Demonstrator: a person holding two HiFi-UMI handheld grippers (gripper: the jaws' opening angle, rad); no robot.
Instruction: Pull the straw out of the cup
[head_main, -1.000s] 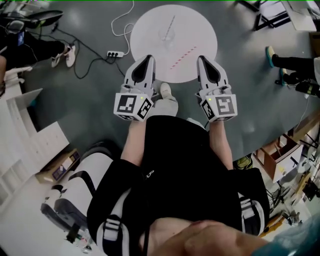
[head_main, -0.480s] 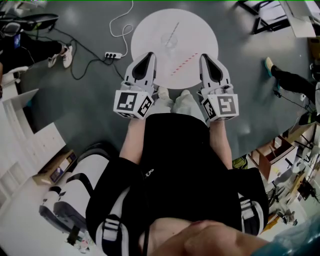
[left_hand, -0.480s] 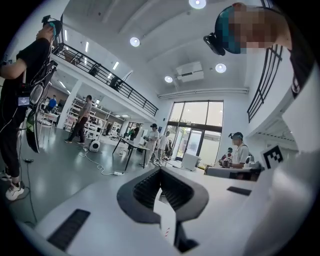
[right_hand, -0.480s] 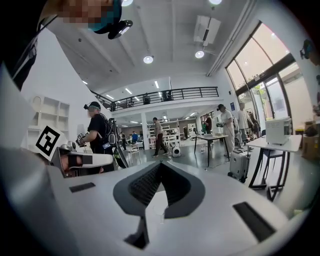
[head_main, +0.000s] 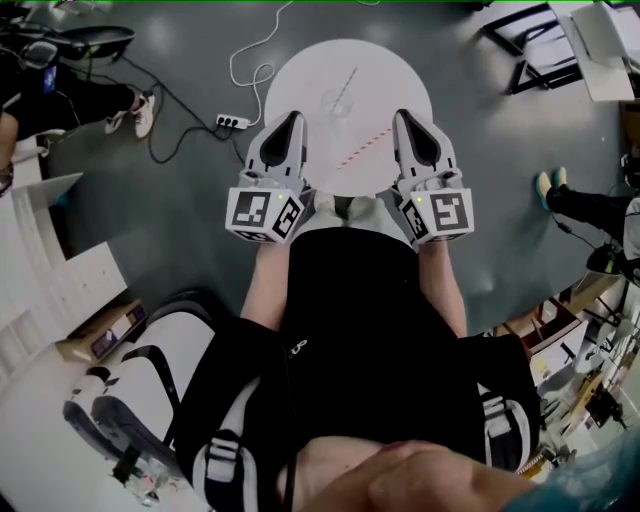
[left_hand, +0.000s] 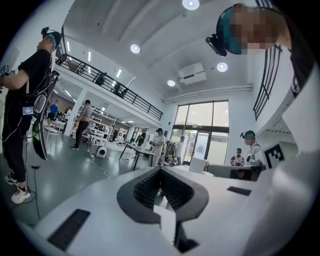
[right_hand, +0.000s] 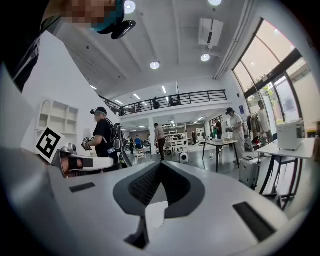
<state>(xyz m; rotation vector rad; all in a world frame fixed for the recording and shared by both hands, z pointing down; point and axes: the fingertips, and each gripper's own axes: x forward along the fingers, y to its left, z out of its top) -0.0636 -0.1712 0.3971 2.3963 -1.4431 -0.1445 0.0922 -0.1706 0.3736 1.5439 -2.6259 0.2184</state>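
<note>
In the head view a clear cup (head_main: 337, 102) stands near the middle of a round white table (head_main: 300, 70), with a thin straw (head_main: 348, 80) leaning out of it to the far right. A red-striped straw (head_main: 360, 150) lies flat on the table closer to me. My left gripper (head_main: 292, 119) hangs over the table's near left edge and my right gripper (head_main: 405, 117) over its near right edge, both well short of the cup. Both point level across the room, so the left gripper (left_hand: 161, 170) and the right gripper (right_hand: 160, 164) show shut, empty jaws and no cup.
A white cable and power strip (head_main: 232, 122) lie on the grey floor left of the table. White shelving (head_main: 40, 260) stands at the left, a person's feet (head_main: 555, 190) at the right. Other people and tables (right_hand: 220, 145) fill the hall ahead.
Both grippers have come forward together over the table's near edge, and the cup and table now sit closer to them in the head view. The jaws stay shut.
</note>
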